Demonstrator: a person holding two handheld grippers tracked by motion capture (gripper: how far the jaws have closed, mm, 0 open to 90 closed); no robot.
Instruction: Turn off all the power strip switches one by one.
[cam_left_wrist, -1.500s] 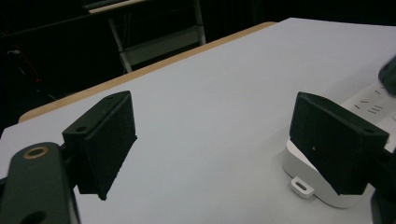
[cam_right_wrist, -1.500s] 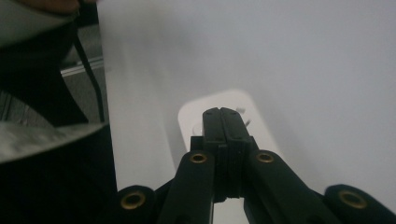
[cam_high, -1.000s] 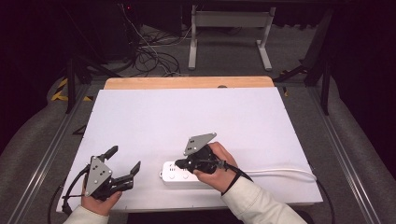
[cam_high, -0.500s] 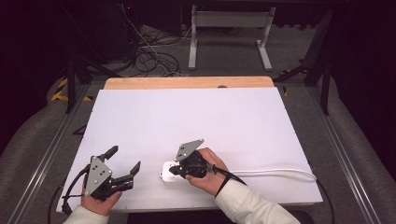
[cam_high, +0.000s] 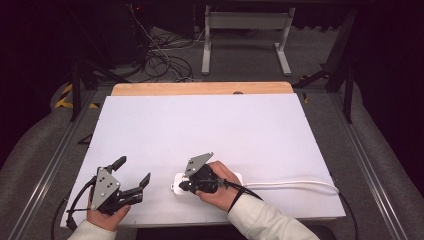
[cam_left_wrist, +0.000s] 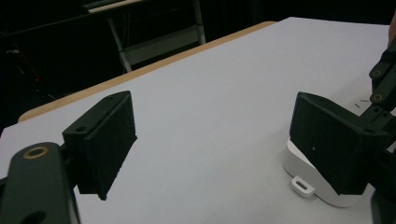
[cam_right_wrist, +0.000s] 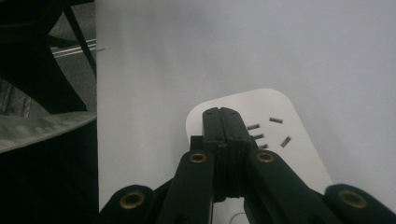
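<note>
High view puts my right gripper (cam_high: 186, 185), jaws pressed together and empty, over the power strip (cam_high: 237, 177) at the bench's (cam_high: 210, 125) near edge; left gripper (cam_high: 134, 181) gapes, idle. Next, I judge, pressing or nudging it.

A white desk (cam_high: 210, 125) carries a white power strip (cam_high: 176, 184) near its 6 o'clock edge, its white cable (cam_high: 295, 184) trailing toward 3 o'clock. The right gripper (cam_high: 182, 186) rests over the strip, held by the right hand (cam_high: 220, 186). At 8 o'clock, the left gripper (cam_high: 132, 175) has its fingers (cam_high: 119, 162) spread apart.
</note>
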